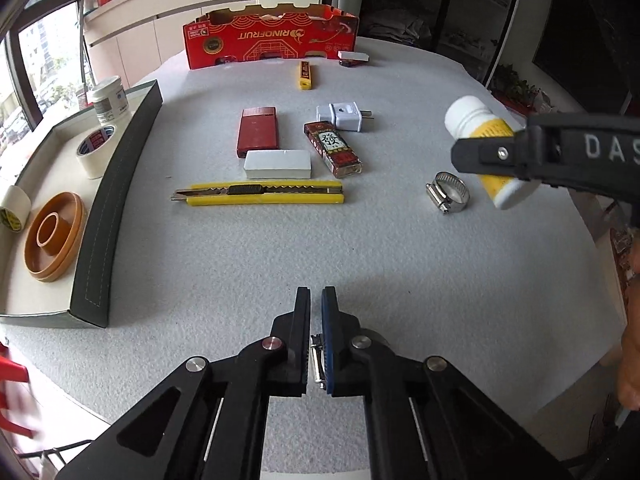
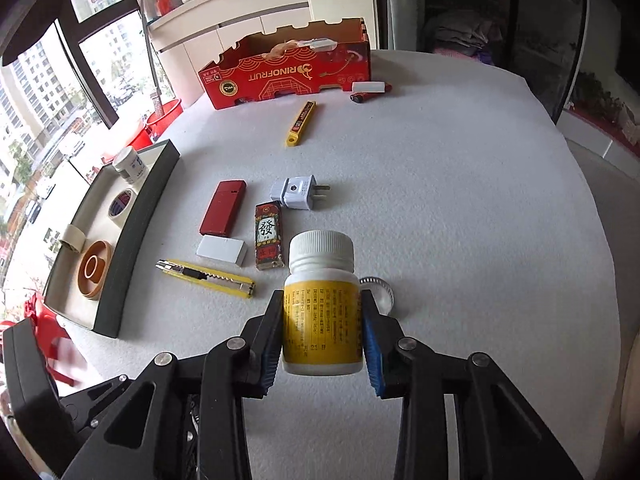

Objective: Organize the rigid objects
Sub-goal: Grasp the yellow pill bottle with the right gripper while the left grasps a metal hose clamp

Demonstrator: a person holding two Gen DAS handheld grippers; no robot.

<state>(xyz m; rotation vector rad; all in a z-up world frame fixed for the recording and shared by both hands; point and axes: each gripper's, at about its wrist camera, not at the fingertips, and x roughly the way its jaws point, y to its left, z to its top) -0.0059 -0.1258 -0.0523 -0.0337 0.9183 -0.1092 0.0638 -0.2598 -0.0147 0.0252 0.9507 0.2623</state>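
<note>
1. Left gripper point(image 1: 316, 300) clenched on a small metal clip point(image 1: 318, 364).
2. Right gripper point(image 2: 322, 312) grasping white-capped, yellow-labelled plastic bottle point(image 2: 322, 304), lifted near table's right edge.
3. Risk: smooth bottle slipping onto steel hose clamp point(image 1: 448, 192).

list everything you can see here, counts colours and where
pill bottle: 1, white, yellow label, in right tongs
hose clamp: 1, silver, on table beneath the bottle
utility knife: 1, yellow, table centre
white block: 1, behind the knife
flat case: 1, red, behind the block
printed lighter: 1, dark red, right of the block
plug adapter: 1, white, behind the lighter
blade case: 1, yellow, far centre
cardboard box: 1, red, far edge
tray: 1, dark, left
tape rolls: 2, cream, in tray
jar: 1, white, in tray
spool: 1, orange, in tray
left tongs: shut on small metal piece
right tongs: gripping the bottle
</note>
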